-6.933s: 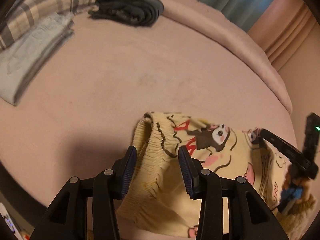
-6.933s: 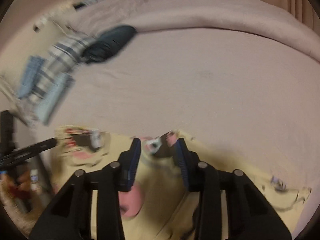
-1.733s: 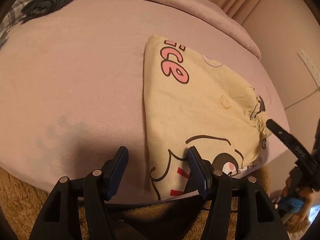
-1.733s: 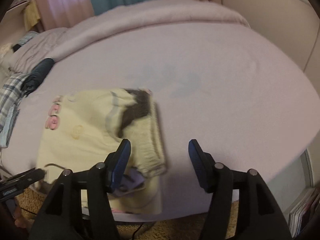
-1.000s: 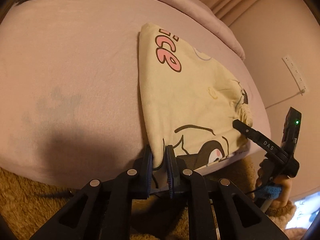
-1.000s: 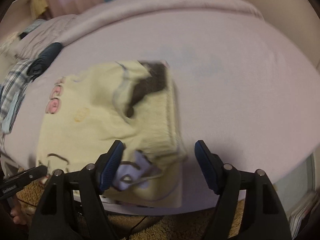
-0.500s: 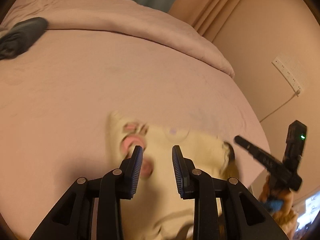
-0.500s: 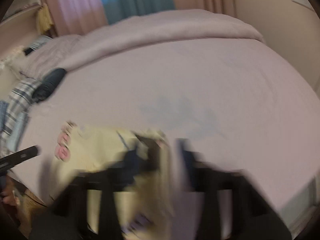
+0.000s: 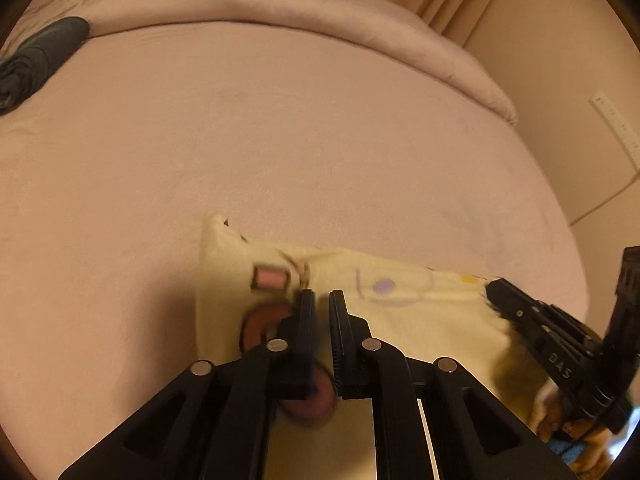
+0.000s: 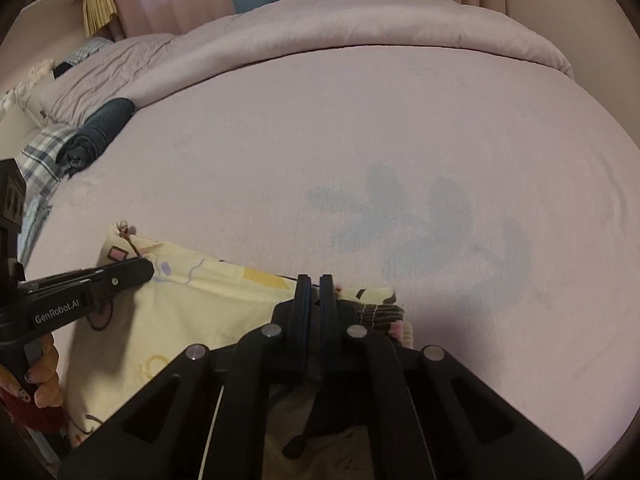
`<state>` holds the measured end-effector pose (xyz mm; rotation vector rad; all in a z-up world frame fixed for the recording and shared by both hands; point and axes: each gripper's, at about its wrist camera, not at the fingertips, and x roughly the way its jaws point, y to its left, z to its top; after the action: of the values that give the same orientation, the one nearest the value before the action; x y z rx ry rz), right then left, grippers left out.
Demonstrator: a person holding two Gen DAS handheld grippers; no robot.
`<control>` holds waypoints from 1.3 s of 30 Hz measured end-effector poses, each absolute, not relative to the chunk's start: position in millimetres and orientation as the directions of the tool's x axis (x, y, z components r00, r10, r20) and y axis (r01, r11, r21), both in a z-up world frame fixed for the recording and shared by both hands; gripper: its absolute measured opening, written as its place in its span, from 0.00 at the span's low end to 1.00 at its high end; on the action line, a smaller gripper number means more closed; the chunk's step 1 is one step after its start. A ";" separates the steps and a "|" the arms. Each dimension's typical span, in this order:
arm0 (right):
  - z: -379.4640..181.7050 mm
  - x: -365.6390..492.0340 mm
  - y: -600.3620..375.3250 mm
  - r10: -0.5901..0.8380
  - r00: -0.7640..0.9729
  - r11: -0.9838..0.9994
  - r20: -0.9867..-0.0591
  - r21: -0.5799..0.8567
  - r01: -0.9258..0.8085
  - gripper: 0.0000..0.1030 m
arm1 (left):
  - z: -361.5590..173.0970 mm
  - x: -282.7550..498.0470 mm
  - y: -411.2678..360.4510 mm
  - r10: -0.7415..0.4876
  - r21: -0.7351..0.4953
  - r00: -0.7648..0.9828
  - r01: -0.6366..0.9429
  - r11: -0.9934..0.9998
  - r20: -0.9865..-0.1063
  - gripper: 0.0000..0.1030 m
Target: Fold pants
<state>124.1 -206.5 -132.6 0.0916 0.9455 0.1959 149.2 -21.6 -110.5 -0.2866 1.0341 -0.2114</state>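
The yellow cartoon-print pants [image 9: 400, 304] lie at the near edge of the pink bed [image 9: 280, 140], folded into a band. My left gripper [image 9: 322, 300] is shut on the pants' near edge by the pink print. My right gripper [image 10: 315, 284] is shut on the pants [image 10: 192, 300] at their right end, beside the dark elastic waistband [image 10: 380, 312]. Each gripper shows in the other's view: the right gripper [image 9: 496, 288] at the right, the left gripper [image 10: 144, 270] at the left.
A rolled dark garment [image 10: 100, 132] and a plaid folded cloth [image 10: 40, 156] lie at the bed's far left. A bunched pink duvet [image 10: 360, 28] runs along the back. A wall with a power strip [image 9: 616, 128] stands to the right.
Both grippers closed on the pants' near edge and carried it forward over the cloth. The pants are now folded shorter, and the views have tilted up toward the far side of the bed.
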 end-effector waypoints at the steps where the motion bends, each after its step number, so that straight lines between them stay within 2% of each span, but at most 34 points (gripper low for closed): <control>1: -121.6 115.0 -208.8 0.191 0.589 0.982 -0.785 0.148 -0.120 0.09 | -103.1 140.1 -19.7 -0.314 -0.341 0.515 0.045 0.939 -0.798 0.11; 2: -112.2 108.7 -211.4 0.182 0.610 0.983 -0.771 0.133 -0.126 0.12 | -92.9 126.5 -18.4 -0.340 -0.364 0.540 0.066 0.929 -0.770 0.11; 4: -93.1 86.8 -208.4 0.214 0.656 0.976 -0.724 0.123 -0.182 0.37 | -89.6 108.0 -19.2 -0.384 -0.397 0.539 0.099 0.913 -0.750 0.11; 6: -94.3 68.9 -204.4 0.288 0.619 0.955 -0.731 0.169 -0.244 0.46 | -105.4 95.1 -29.2 -0.398 -0.388 0.467 0.123 0.914 -0.789 0.11; 8: -118.5 59.9 -199.2 0.289 0.544 0.952 -0.788 0.176 -0.250 0.43 | -132.0 85.4 -35.9 -0.366 -0.355 0.418 0.108 0.929 -0.832 0.10; 10: -141.9 53.4 -195.9 0.234 0.509 0.963 -0.828 0.125 -0.238 0.42 | -136.8 67.7 -28.0 -0.367 -0.367 0.488 0.098 0.925 -0.792 0.10; 12: -144.8 35.3 -193.7 0.219 0.562 0.963 -0.798 0.084 -0.256 0.42 | -136.7 56.4 -24.1 -0.385 -0.395 0.475 0.084 0.915 -0.791 0.10; 22: -138.8 10.2 -197.1 0.205 0.543 0.972 -0.814 0.102 -0.214 0.42 | -136.2 12.4 -1.5 -0.433 -0.448 0.433 0.073 0.891 -0.791 0.10; 26: -132.3 4.5 -199.2 0.203 0.536 0.972 -0.819 0.103 -0.210 0.43 | -132.4 20.0 -11.2 -0.463 -0.464 0.386 0.097 0.880 -0.798 0.10; 29: -126.3 -1.3 -205.1 0.199 0.551 0.970 -0.811 0.084 -0.226 0.44 | -122.6 17.0 -9.0 -0.521 -0.500 0.363 0.158 0.851 -0.773 0.17; 31: -118.9 -3.8 -209.4 0.175 0.571 0.976 -0.802 0.064 -0.210 0.48 | -114.5 13.9 -1.0 -0.535 -0.514 0.378 0.164 0.842 -0.756 0.38; 33: -110.7 -7.4 -214.5 0.154 0.594 0.981 -0.789 0.049 -0.190 0.55 | -102.4 18.1 5.9 -0.540 -0.524 0.417 0.164 0.836 -0.731 0.49; 36: -95.6 -7.6 -227.8 0.087 0.645 0.992 -0.759 0.004 -0.130 0.73 | -88.7 29.5 10.1 -0.516 -0.508 0.466 0.155 0.847 -0.718 0.53; 39: -85.6 -4.1 -248.4 0.067 0.667 0.997 -0.742 0.030 -0.067 0.75 | -81.9 46.3 11.5 -0.441 -0.445 0.515 0.124 0.887 -0.735 0.53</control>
<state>-4.1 -248.4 -85.6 0.0002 0.8376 0.0760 46.3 11.5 -81.9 -0.3594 0.9757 -0.3481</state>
